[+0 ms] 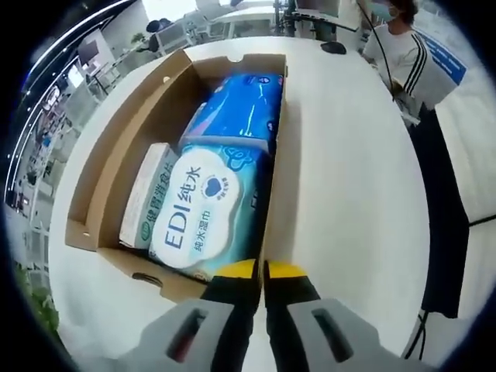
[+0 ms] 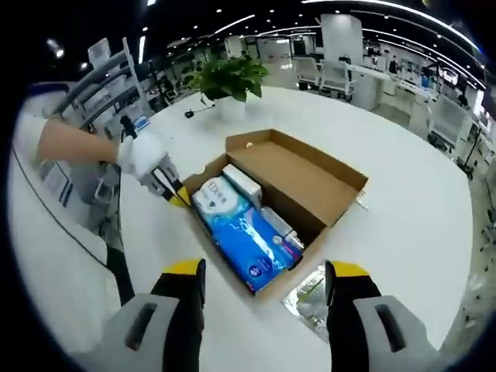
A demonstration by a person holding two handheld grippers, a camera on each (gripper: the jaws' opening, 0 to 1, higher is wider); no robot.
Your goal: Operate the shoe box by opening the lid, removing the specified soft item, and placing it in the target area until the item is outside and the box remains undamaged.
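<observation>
The cardboard box (image 2: 298,186) sits open on the white table (image 2: 403,194), lid folded back. Inside lie a pack of wet wipes (image 1: 203,209), a blue pack (image 1: 236,105) beyond it, and a slim white carton (image 1: 143,198) alongside. The left gripper (image 1: 261,273) has its yellow-tipped jaws nearly together at the box's near wall (whether they pinch the cardboard, I cannot tell). The right gripper (image 2: 263,271) hangs above the table, jaws wide apart and empty. A clear plastic packet (image 2: 310,298) lies just outside the box.
</observation>
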